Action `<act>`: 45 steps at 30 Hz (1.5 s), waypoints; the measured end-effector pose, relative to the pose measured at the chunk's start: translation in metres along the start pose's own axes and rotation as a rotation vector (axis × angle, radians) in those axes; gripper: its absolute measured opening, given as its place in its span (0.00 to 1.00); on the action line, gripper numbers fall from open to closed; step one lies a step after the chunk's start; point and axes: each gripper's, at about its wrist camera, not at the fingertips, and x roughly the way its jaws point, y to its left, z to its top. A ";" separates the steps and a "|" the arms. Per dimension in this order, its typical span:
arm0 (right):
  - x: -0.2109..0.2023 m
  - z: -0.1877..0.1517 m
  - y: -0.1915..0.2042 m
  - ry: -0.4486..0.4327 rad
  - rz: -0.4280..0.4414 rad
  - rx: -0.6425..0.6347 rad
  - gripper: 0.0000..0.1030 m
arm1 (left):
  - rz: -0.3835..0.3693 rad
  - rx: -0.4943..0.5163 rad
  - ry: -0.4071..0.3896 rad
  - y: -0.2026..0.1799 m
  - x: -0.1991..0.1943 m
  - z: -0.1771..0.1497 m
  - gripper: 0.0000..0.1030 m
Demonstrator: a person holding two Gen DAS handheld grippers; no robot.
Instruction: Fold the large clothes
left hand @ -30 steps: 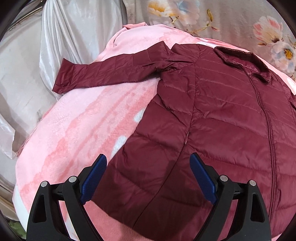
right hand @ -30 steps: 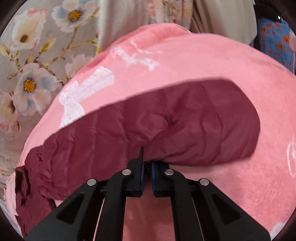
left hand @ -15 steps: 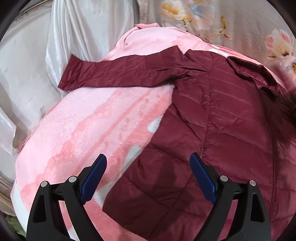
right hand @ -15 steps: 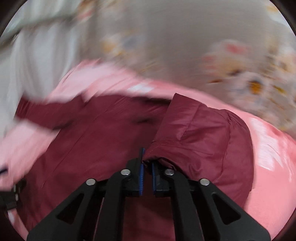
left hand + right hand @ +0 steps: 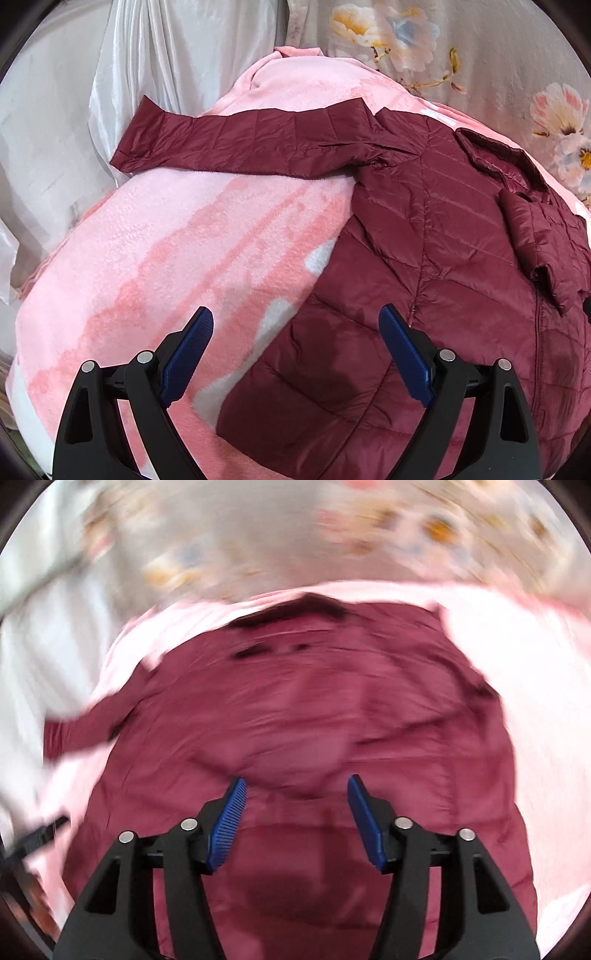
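The right wrist view is strongly blurred: the quilting of the maroon jacket [image 5: 295, 720] cannot be read there. In the left wrist view, the picture's right edge cuts off the jacket, and the folded sleeve [image 5: 543, 240] hides part of its front.

My left wrist camera looks steeply down from above the pink blanket [image 5: 177, 236] toward the maroon jacket [image 5: 424, 266], past its near edge. My right wrist camera (badly blurred) hangs close over the same jacket [image 5: 295, 709]. Both views share jacket, blanket and floral fabric [image 5: 461, 55] beyond.
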 end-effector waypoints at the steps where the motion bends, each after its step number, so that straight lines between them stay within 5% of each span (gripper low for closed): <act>1: 0.006 0.004 -0.005 0.011 0.005 0.029 0.55 | -0.007 0.001 0.004 -0.002 0.000 -0.001 0.86; 5: 0.037 0.014 -0.005 0.067 0.058 0.094 0.55 | -0.024 0.016 0.006 -0.010 -0.003 -0.006 0.86; 7: 0.049 0.018 0.002 0.087 0.067 0.091 0.45 | -0.027 0.023 0.011 -0.011 -0.003 -0.009 0.86; 9: 0.054 0.029 0.008 0.101 0.079 0.090 0.05 | -0.035 0.024 0.016 -0.011 -0.003 -0.011 0.86; 14: -0.010 0.081 0.050 -0.125 0.005 -0.040 0.02 | -0.019 0.014 0.010 0.000 0.001 -0.008 0.86; 16: -0.034 0.101 0.085 -0.195 0.044 -0.092 0.02 | -0.021 -0.004 0.010 0.005 0.003 -0.007 0.86; 18: -0.035 0.106 0.124 -0.176 0.108 -0.165 0.03 | -0.024 -0.018 0.012 0.007 0.005 -0.005 0.86; 22: 0.023 0.070 0.204 -0.004 0.189 -0.363 0.07 | -0.032 -0.033 0.014 0.010 0.005 -0.001 0.86; 25: 0.058 0.035 0.219 0.102 0.234 -0.395 0.10 | -0.052 -0.036 0.016 0.015 0.004 0.003 0.86; 28: 0.051 0.032 0.199 0.064 0.243 -0.356 0.13 | -0.084 -0.031 0.012 0.016 0.003 0.014 0.86; 32: 0.030 0.058 0.131 -0.016 0.164 -0.209 0.36 | -0.178 -0.008 0.001 0.002 0.003 0.036 0.86; 38: 0.017 0.091 -0.019 -0.078 -0.120 0.054 0.46 | -0.309 0.025 0.095 -0.053 0.040 0.062 0.86; 41: 0.023 0.099 -0.072 -0.073 -0.216 0.137 0.53 | -0.257 0.045 0.119 -0.078 0.060 0.066 0.86; 45: 0.045 0.105 -0.106 -0.042 -0.226 0.192 0.53 | -0.200 0.072 0.160 -0.107 0.087 0.070 0.84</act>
